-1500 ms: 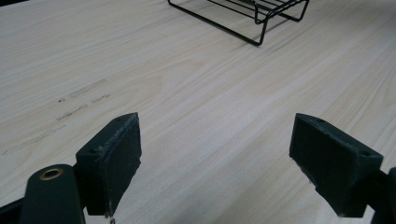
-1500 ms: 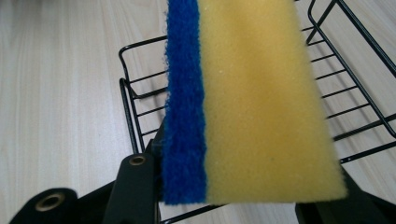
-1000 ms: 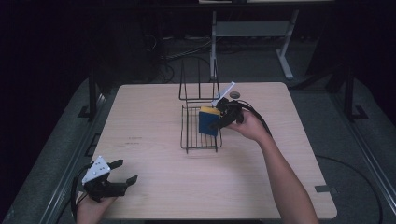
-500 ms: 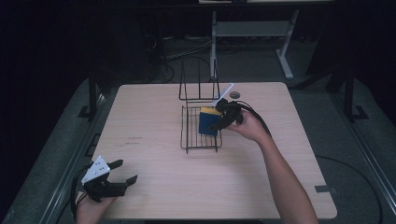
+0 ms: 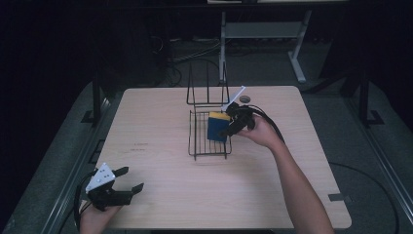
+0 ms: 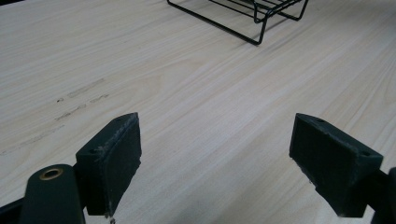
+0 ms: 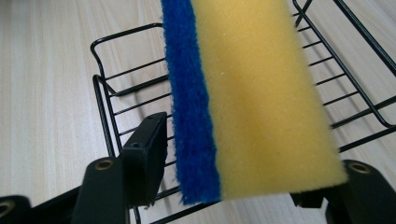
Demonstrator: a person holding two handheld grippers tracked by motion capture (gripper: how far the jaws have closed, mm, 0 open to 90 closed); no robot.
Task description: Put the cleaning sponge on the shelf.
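Observation:
A yellow sponge with a blue scouring side (image 5: 217, 127) stands on edge in a black wire rack (image 5: 204, 146) at the table's middle. My right gripper (image 5: 233, 124) reaches it from the right. In the right gripper view the sponge (image 7: 261, 93) sits between the jaws of the right gripper (image 7: 247, 158). These have just been opening, and a small gap shows between the left pad (image 7: 147, 154) and the blue side. The other pad is mostly hidden behind the sponge. My left gripper (image 5: 127, 180) rests open and empty at the near left corner, over bare wood (image 6: 215, 158).
A tall wire frame (image 5: 207, 90) rises at the rack's far end, with a small dark round thing (image 5: 245, 99) on the table beside it. The rack's near corner (image 6: 252, 18) lies well ahead of the left gripper. A white stand (image 5: 263, 31) is behind the table.
Neither hand has shifted place. The right gripper's jaws look a little wider around the sponge, which stays upright in the rack.

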